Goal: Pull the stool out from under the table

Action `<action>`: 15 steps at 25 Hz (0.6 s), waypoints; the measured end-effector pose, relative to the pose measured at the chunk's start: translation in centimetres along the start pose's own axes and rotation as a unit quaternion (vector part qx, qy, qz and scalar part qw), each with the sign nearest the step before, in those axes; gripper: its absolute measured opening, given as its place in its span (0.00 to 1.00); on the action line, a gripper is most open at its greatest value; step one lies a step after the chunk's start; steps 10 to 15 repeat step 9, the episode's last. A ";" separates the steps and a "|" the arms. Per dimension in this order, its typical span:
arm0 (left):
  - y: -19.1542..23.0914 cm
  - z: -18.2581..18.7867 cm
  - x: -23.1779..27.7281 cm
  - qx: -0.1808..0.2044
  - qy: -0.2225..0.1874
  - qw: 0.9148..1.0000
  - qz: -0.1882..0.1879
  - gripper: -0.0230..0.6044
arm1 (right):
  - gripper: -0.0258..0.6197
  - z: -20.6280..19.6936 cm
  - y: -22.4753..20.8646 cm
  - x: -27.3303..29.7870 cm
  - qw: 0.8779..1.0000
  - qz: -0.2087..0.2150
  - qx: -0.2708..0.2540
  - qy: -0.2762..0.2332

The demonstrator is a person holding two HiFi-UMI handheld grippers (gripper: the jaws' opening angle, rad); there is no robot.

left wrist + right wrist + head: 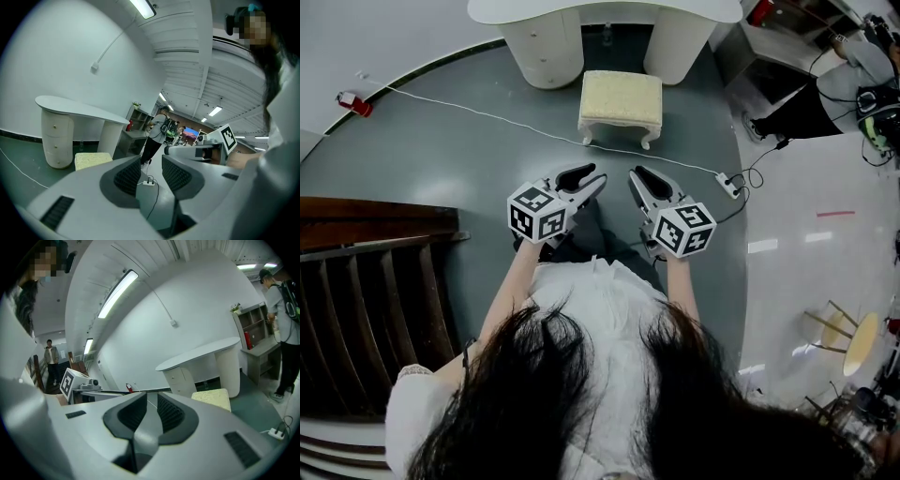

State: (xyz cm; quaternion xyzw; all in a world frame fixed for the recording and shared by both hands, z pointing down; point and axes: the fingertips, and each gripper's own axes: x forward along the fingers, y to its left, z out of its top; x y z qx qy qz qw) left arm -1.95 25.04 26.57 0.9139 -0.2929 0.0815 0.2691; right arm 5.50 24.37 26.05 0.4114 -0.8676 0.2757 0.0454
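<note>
The stool (621, 103), white-legged with a cream cushion, stands on the grey floor just in front of the white table (605, 11), clear of the tabletop. Both grippers hang side by side in front of my body, well short of the stool and touching nothing. My left gripper (581, 178) has a narrow gap between its jaws with nothing in it; past the left gripper (151, 161) I see the stool (93, 160) and table (79, 108). My right gripper (649, 183) is shut and empty. Beyond the right gripper (151, 399) lie the stool (212, 397) and table (201, 355).
A white cable (487, 114) crosses the floor between me and the stool and ends at a power strip (729, 185). A dark wooden stair rail (366, 281) runs along my left. A person (825, 94) stands by shelves at the back right. A yellow chair (853, 342) is at right.
</note>
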 end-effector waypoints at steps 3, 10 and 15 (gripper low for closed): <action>0.0 -0.2 0.0 0.001 0.003 1.000 0.001 0.28 | 0.16 0.0 0.0 0.0 1.000 0.000 -0.001 0.000; -0.4 -0.1 0.1 0.001 0.005 1.000 0.003 0.28 | 0.16 -0.3 -0.1 -0.5 1.000 -0.001 0.002 0.001; -0.4 -0.1 0.1 0.001 0.005 1.000 0.003 0.28 | 0.16 -0.3 -0.1 -0.5 1.000 -0.001 0.002 0.001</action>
